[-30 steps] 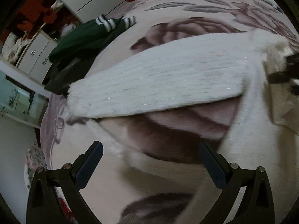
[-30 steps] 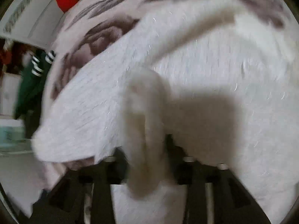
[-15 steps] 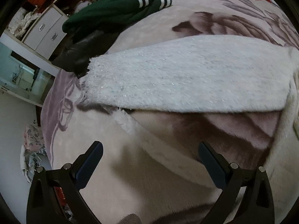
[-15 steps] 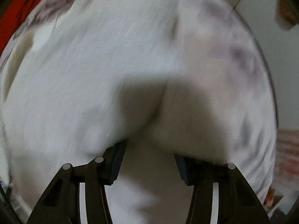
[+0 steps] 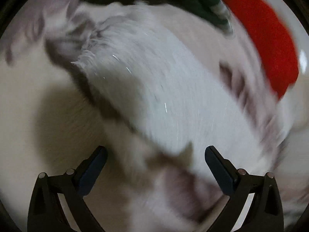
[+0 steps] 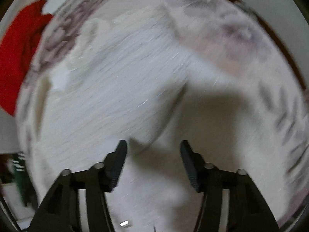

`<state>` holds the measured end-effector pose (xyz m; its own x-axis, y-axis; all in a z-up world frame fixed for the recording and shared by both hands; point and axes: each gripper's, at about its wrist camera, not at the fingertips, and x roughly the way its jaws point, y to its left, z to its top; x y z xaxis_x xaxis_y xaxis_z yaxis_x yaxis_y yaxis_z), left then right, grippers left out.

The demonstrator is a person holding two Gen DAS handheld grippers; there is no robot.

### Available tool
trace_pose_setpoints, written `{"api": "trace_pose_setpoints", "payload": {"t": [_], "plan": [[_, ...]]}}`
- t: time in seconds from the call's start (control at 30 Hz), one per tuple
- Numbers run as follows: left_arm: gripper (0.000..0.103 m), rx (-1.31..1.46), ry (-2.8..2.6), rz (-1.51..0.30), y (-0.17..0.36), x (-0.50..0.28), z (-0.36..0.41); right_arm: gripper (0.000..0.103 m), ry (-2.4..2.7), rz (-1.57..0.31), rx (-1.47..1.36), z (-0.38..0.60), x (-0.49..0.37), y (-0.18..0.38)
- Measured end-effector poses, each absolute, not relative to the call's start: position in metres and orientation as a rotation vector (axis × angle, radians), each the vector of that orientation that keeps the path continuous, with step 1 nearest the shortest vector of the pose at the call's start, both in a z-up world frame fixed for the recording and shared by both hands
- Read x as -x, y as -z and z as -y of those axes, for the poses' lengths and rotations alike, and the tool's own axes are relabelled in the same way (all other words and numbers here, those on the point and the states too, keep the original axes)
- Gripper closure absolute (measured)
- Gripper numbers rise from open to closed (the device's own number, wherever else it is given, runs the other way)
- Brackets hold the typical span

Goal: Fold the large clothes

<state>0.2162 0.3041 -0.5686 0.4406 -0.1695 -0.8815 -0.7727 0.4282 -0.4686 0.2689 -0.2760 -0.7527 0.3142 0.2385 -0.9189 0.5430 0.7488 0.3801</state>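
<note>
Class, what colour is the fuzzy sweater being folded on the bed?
White, the sweater shows best in the right wrist view.

White fuzzy sweater (image 5: 164, 89) on mauve rose-print blanket (image 6: 241, 38); red garment (image 5: 270, 44) beyond.

White fuzzy sweater (image 5: 164, 89), prob. flat, blurred

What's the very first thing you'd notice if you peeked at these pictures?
A big fluffy white sweater fills the middle of both views, spread over a flowery blanket. Next, the bright red cloth jumps out, at the upper right in the left wrist view and the far left in the right wrist view. The left gripper and right gripper are both open above the sweater, holding nothing; everything is blurry.
</note>
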Motion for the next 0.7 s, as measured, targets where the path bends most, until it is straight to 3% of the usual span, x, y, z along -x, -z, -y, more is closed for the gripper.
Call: {"api": "trace_pose_setpoints", "payload": {"t": [0.13, 0.23, 0.33, 0.37, 0.67, 0.7], "plan": [[0.016, 1.262, -0.588, -0.885, 0.583, -0.212, -0.334, 0.039, 0.192, -1.248, -0.78, 0.26, -0.237, 0.754], [0.038, 1.23, -0.651, -0.839, 0.574, -0.213, -0.336, 0.037, 0.211, -1.287, -0.698, 0.249, -0.246, 0.754], [0.088, 1.147, -0.662, -0.838, 0.561, -0.209, -0.329, 0.032, 0.241, -1.305, -0.525, 0.215, -0.281, 0.746], [0.095, 1.113, -0.636, -0.834, 0.555, -0.211, -0.329, 0.032, 0.237, -1.307, -0.473, 0.205, -0.282, 0.741], [0.096, 0.666, -0.587, -0.783, 0.451, -0.228, -0.27, 0.031, 0.16, -1.302, -0.162, 0.133, -0.299, 0.714], [0.096, 0.591, -0.563, -0.772, 0.434, -0.235, -0.254, 0.024, 0.17, -1.301, -0.12, 0.129, -0.303, 0.715]]}}
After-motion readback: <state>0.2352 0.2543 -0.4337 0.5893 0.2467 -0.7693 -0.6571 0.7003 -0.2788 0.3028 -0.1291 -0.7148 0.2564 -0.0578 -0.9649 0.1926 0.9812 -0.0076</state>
